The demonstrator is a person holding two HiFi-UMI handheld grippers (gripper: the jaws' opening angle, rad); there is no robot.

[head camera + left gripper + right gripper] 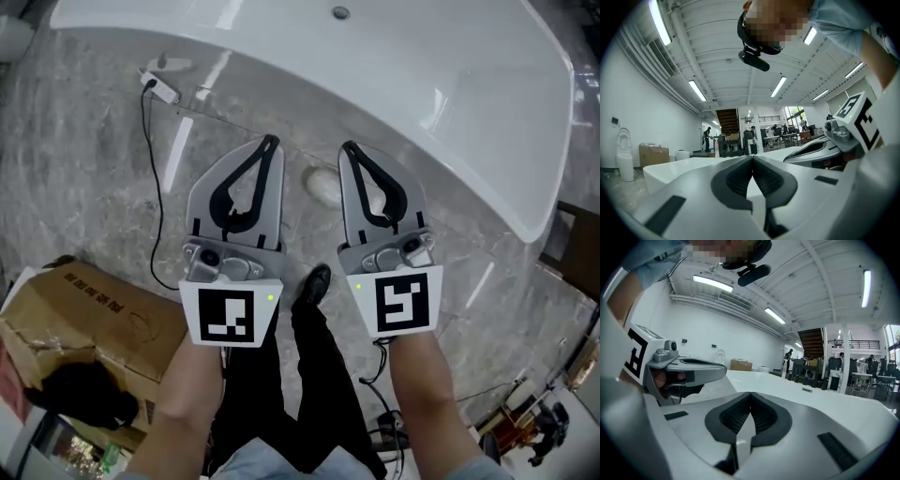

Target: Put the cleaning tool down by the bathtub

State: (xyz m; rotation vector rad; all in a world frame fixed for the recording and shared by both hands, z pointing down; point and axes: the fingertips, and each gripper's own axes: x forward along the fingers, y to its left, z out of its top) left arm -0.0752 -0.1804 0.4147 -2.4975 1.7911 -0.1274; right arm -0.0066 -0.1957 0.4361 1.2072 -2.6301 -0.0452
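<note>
Though held up side by side above the marble floor [112,141], carried nothing. Found the left gripper [271,142] pressed together on air, jaws meeting tip to tip in its own view, and the right gripper [349,148] closed tight the same way, nothing caught between. Spotted a pale oval thing [323,185] on the floor just beside the near wall of the bathtub [309,75], between the two gripper tips in the head view; took it for the cleaning tool, though too washed-out to name for sure. Judged the put-down as good as done, with only a clean withdrawal left. To finish well, needed to keep both grippers closed and high, draw them back toward the near side without sweeping over the tool, and mind the black shoe [314,284] planted near it, for fear of nudging it away from the tub. Noted too the white power strip [161,86] and its cable [150,178] trailing over the floor at far left, a snag risk for any step that way.

Looked into the containers next. Saw the bathtub bare inside, only the drain [339,12] at its far end. Saw the cardboard box [89,309] at near left open and crumpled, a dark bundle [80,394] lying in it; could not tell what.
</note>
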